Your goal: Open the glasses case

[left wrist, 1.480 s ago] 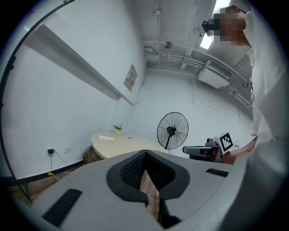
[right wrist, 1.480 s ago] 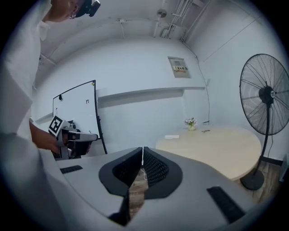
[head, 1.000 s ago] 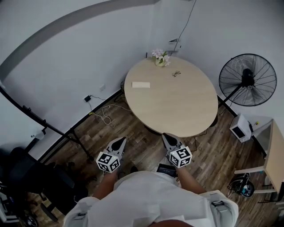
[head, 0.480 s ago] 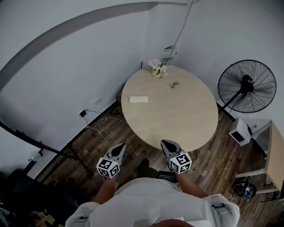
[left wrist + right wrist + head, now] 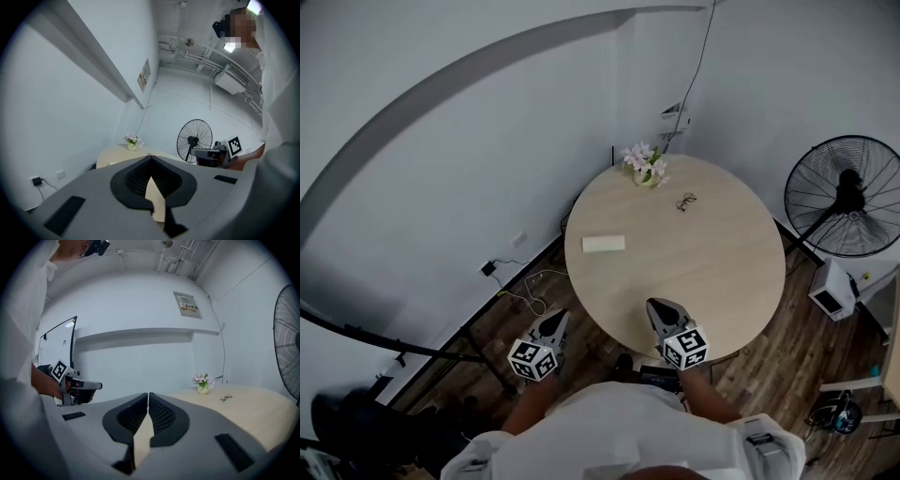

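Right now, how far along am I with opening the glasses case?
Done: nothing yet. The glasses case lies flat on the table, apparently shut and untouched. In hand: nothing; the left gripper and right gripper both have their jaws together and empty, at the table's near side, well short of the case. Left: reach the case, steady it and lift its lid.

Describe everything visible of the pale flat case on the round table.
The pale flat rectangular case is cream-coloured and plain; its material and any hinge are too small to tell. It looks closed and lies flat near the left edge of the round light wooden table, apart from everything else there. Only the tabletop touches it.
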`<state>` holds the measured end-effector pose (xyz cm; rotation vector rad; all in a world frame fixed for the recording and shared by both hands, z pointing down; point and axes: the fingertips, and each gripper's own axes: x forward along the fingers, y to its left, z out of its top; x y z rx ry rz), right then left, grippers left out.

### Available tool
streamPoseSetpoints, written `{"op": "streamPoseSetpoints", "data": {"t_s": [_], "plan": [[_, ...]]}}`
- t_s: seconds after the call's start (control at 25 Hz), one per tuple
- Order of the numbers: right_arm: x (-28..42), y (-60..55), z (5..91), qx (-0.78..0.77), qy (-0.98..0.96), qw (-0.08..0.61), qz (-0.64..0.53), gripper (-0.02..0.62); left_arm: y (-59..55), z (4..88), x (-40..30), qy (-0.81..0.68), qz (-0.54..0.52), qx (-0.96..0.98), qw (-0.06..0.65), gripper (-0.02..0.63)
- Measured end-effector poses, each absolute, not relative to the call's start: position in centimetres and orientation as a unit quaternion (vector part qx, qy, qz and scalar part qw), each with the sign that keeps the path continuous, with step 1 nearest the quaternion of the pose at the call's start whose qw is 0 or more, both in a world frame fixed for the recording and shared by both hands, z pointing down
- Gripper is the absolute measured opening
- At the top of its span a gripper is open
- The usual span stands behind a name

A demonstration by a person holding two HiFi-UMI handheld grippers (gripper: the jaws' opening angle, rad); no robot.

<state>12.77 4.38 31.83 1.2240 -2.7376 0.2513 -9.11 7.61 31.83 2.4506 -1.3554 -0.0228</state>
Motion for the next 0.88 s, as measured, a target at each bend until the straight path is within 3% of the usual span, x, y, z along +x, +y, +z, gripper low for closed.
{"op": "streamPoseSetpoints", "data": {"t_s": [0.32, 0.88], "plan": [[14.8, -4.2, 32.6, 0.418, -0.901, 0.083, 0.076, 0.026, -0.5, 31.6, -9.9, -0.505, 0.008, 0.848, 0.161, 0.013], [10.8, -14.4, 36.6, 0.415, -0.899, 0.134, 0.04, 0.026, -10.8, 36.4, -13.7, -0.495, 0.049, 0.855, 0.15, 0.014]]}}
